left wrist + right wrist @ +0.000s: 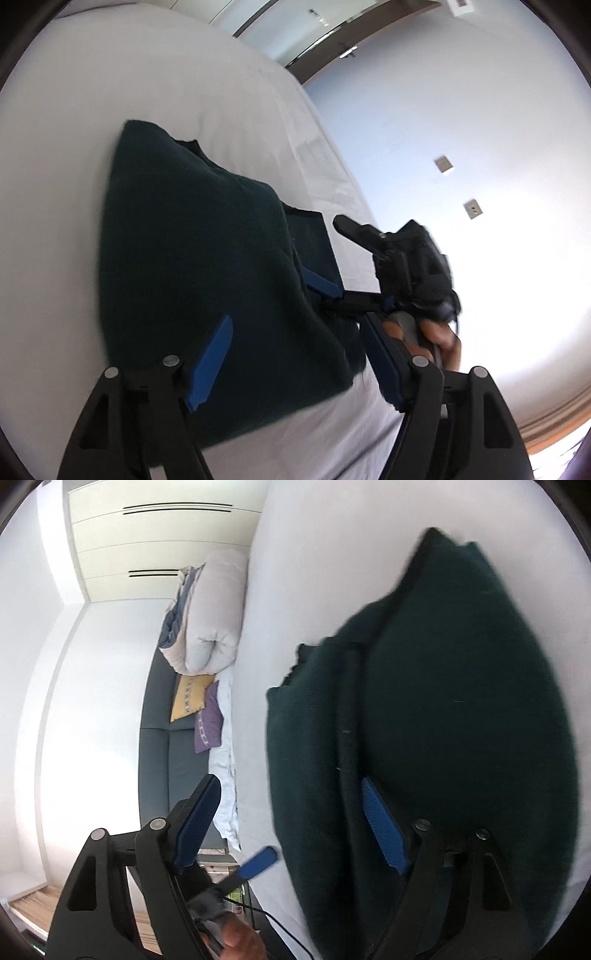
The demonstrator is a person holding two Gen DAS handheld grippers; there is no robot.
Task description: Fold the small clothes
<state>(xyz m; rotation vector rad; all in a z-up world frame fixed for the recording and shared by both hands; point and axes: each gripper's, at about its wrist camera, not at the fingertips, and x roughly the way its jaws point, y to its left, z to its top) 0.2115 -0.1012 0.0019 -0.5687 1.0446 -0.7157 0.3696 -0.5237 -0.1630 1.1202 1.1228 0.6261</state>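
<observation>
With the dark green knitted garment (207, 258) lying half-folded on the white bed sheet (74, 147), both the left gripper (295, 363) and right gripper (291, 823) fingers spread apart should press edges flat, aligned.

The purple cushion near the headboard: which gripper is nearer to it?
Left. The left gripper reaches in on the purple cushion's side; the right gripper works beside the dark green garment.

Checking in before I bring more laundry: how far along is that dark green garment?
Partly done: the dark green garment lies on the white bed with one layer already doubled over. In hand: both the left hand-held gripper and the right hand-held gripper are open at its edge, gripping nothing. Left: at least a further fold and tidying.
</observation>
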